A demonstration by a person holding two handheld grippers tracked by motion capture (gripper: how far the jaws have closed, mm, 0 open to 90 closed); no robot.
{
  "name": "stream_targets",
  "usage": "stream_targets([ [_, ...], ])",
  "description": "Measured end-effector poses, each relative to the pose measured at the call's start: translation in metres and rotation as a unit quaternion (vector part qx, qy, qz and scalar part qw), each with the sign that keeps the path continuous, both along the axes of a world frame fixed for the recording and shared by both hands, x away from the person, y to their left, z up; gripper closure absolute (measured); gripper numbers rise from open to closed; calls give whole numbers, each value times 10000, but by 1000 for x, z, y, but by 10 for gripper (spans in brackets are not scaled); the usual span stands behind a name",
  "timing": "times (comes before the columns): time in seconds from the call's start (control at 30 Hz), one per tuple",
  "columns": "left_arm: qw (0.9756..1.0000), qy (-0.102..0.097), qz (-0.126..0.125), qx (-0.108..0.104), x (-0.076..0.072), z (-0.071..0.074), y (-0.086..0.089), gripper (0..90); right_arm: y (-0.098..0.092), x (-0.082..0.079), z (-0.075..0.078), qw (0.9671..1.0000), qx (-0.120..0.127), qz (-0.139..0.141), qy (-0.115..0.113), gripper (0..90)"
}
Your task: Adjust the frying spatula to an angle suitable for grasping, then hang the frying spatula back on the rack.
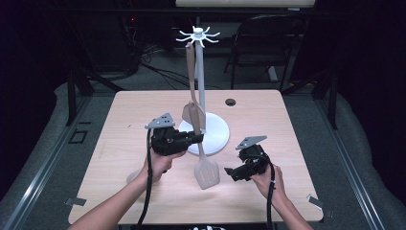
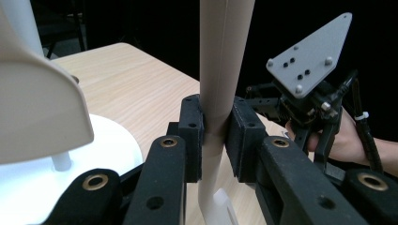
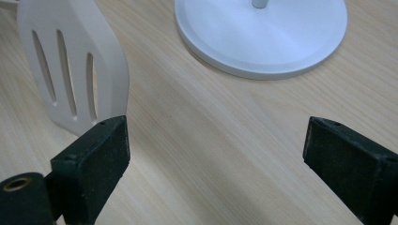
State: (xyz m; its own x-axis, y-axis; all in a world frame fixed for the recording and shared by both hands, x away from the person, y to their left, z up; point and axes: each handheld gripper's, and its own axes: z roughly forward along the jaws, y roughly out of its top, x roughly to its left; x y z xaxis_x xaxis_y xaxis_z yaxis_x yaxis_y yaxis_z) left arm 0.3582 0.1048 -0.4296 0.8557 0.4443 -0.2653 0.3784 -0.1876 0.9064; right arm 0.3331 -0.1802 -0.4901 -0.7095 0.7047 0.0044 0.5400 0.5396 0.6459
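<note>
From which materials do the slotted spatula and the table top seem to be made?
Slotted spatula: probably matte beige plastic or silicone; its surface is smooth, even, without grain. Table top: light wood or wood-look laminate; fine grain lines show in the right gripper view, but which one I cannot tell.

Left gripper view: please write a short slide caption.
Left gripper clamps the beige plastic spatula handle above the light wooden table.
</note>
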Motion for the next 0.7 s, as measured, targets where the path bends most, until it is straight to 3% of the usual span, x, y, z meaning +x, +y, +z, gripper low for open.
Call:
stream_targets([
  [0.7,9990,-341,-140,238,18,34,-12,777,-5,5,-4,9999,-127,-76,23,88],
])
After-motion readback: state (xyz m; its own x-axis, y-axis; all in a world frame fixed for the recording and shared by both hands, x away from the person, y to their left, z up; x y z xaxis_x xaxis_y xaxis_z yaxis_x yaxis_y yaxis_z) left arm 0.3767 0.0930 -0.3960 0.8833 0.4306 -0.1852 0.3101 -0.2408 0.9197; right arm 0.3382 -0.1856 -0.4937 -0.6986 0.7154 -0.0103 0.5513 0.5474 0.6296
